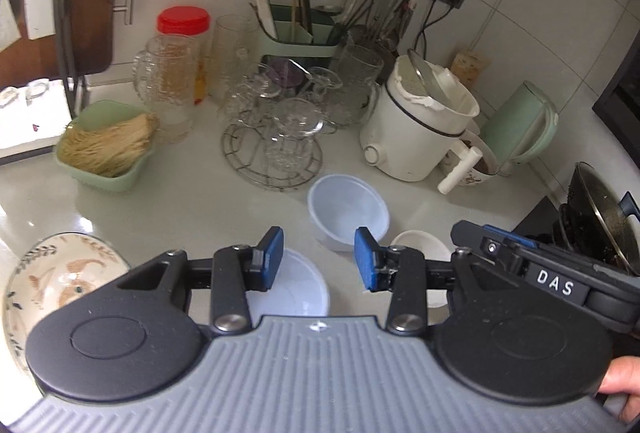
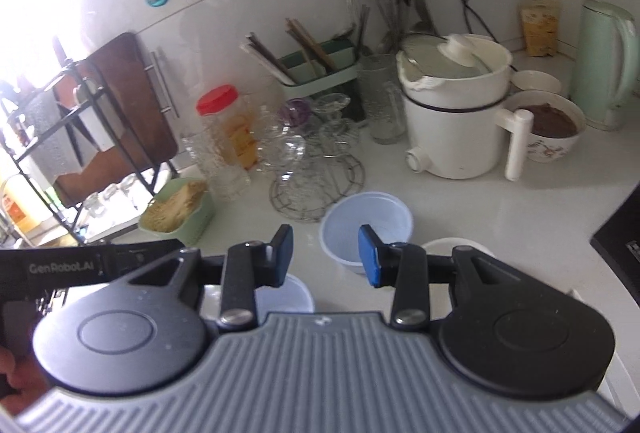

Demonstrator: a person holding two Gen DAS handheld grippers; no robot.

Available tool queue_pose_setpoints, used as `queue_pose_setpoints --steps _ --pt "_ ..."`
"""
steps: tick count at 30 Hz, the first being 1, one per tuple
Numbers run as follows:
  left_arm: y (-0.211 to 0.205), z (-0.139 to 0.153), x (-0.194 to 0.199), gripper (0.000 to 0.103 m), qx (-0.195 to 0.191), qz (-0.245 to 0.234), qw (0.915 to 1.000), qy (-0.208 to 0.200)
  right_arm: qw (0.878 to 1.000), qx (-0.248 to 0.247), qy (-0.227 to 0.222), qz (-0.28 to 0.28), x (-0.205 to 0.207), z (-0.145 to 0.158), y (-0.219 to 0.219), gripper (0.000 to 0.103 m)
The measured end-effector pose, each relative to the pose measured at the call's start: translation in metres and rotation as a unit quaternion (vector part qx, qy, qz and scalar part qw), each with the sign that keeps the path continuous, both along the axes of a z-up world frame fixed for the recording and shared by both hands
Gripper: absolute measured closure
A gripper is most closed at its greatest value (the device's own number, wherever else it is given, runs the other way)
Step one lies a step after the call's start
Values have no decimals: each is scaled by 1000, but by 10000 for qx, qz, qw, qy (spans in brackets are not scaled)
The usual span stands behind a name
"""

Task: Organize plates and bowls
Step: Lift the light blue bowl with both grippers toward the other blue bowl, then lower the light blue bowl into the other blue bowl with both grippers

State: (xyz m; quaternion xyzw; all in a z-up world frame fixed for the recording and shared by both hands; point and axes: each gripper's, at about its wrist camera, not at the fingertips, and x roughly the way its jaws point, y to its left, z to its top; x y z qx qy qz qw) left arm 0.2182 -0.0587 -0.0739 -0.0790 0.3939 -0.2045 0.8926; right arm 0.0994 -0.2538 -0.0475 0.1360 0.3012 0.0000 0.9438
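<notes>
A pale blue plastic bowl [image 1: 347,211] sits on the white counter, just beyond my open, empty left gripper [image 1: 320,258]. A second pale bowl [image 1: 294,285] lies under the left fingers, a small white bowl [image 1: 422,243] sits to the right, and a patterned plate [image 1: 52,283] lies at the left edge. In the right wrist view my right gripper [image 2: 325,255] is open and empty, above the counter before the blue bowl [image 2: 366,233]. The second pale bowl [image 2: 286,299] and the white bowl [image 2: 452,247] flank it. The right gripper body shows in the left view [image 1: 540,269].
Glassware on a wire trivet [image 1: 272,149], a white electric pot [image 1: 420,129], a green tub of noodles [image 1: 106,149], a red-lidded jar [image 1: 182,21] and a chopstick holder [image 1: 296,33] crowd the back. A wok [image 1: 604,213] sits at right, a green kettle [image 2: 606,65] and a dish rack [image 2: 68,137] at the sides.
</notes>
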Motion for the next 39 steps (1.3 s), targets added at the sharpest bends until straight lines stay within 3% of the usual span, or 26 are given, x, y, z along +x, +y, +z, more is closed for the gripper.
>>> queue_pose_setpoints --steps 9,15,18,23,33,36,39 --pt "-34 -17 25 55 -126 -321 9987 373 9991 64 290 -317 -4 -19 -27 64" --pt "-50 -30 47 55 -154 -437 9966 687 9989 178 191 -383 3 -26 -39 64" --pt "-53 -26 64 55 -56 -400 9969 673 9987 317 210 -343 19 -29 -45 64" --pt "-42 -17 103 54 -289 48 9978 590 9990 349 57 -288 45 -32 -49 64" --pt "-50 -42 147 54 -245 -89 9952 943 9974 523 313 -377 90 -48 -58 64" --pt "-53 -52 156 43 -168 -54 9939 1084 9961 629 390 -473 103 -57 -64 63" --pt "-56 -59 168 40 -207 -181 9933 1119 9943 758 512 -548 115 -65 -69 63"
